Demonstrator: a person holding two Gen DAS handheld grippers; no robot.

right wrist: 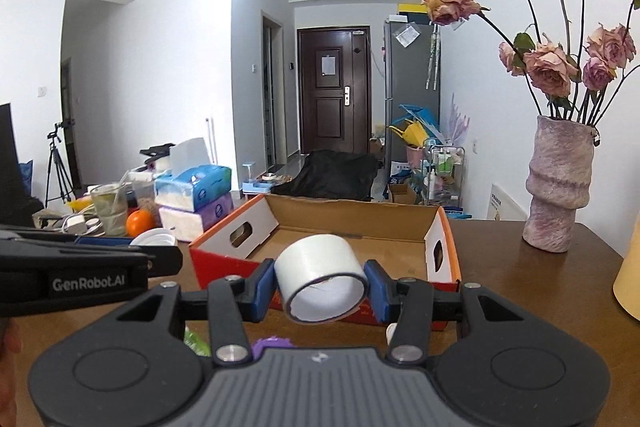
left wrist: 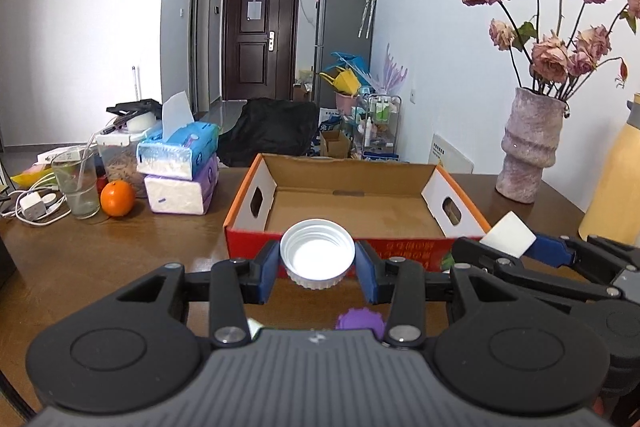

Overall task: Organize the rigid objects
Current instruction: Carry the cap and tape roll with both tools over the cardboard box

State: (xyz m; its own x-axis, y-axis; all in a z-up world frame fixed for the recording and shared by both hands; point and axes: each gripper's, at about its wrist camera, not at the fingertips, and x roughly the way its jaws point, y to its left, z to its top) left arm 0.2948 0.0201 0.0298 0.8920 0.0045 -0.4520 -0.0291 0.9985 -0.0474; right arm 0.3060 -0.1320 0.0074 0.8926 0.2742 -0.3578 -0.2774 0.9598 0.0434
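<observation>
My left gripper [left wrist: 318, 267] is shut on a white ribbed jar lid [left wrist: 317, 253], held with its hollow side toward the camera just in front of the cardboard box [left wrist: 356, 209]. My right gripper [right wrist: 320, 285] is shut on a roll of clear tape [right wrist: 320, 277], lifted near the box's red front wall [right wrist: 224, 269]. The box is open and its brown floor is bare. In the left wrist view the right gripper [left wrist: 508, 241] shows at the right with the white roll between its blue pads. In the right wrist view the left gripper's black arm [right wrist: 88, 271] and the lid [right wrist: 154, 239] appear at the left.
A purple cap [left wrist: 360, 321] lies on the brown table below the grippers. Left of the box stand two tissue packs [left wrist: 180, 171], an orange [left wrist: 117, 198], a glass with a straw [left wrist: 78, 183] and chargers with cables. A vase of dried roses [left wrist: 528, 143] and a yellow jug [left wrist: 616, 187] stand at the right.
</observation>
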